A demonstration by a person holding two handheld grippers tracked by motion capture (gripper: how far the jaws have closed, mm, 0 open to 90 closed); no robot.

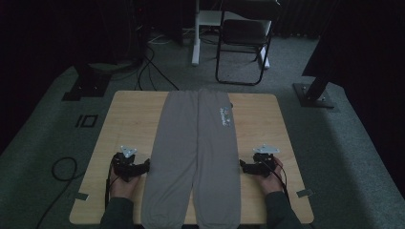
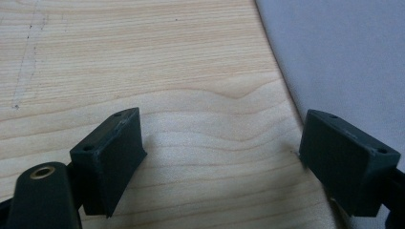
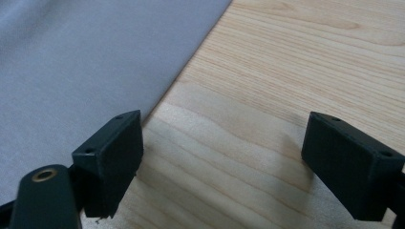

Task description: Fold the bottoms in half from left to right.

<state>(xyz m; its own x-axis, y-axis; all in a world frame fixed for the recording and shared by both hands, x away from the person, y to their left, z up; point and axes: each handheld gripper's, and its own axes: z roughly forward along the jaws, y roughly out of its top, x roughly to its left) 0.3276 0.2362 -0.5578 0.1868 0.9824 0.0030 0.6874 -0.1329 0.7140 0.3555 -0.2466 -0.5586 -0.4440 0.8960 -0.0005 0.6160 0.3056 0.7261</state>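
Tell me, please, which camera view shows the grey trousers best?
The high view: there the grey trousers lie flat and whole along the wooden table, with a small print near the far end. The left gripper view and the right gripper view each give just a plain grey edge on the wood.

Right gripper [image 3: 217, 167]: jaws stand wide apart over bare wooden table [image 3: 296, 71], nothing between them. Grey cloth [image 3: 81, 62] covers the upper left; its straight edge runs diagonally down to the left jaw, whose tip sits at that edge.
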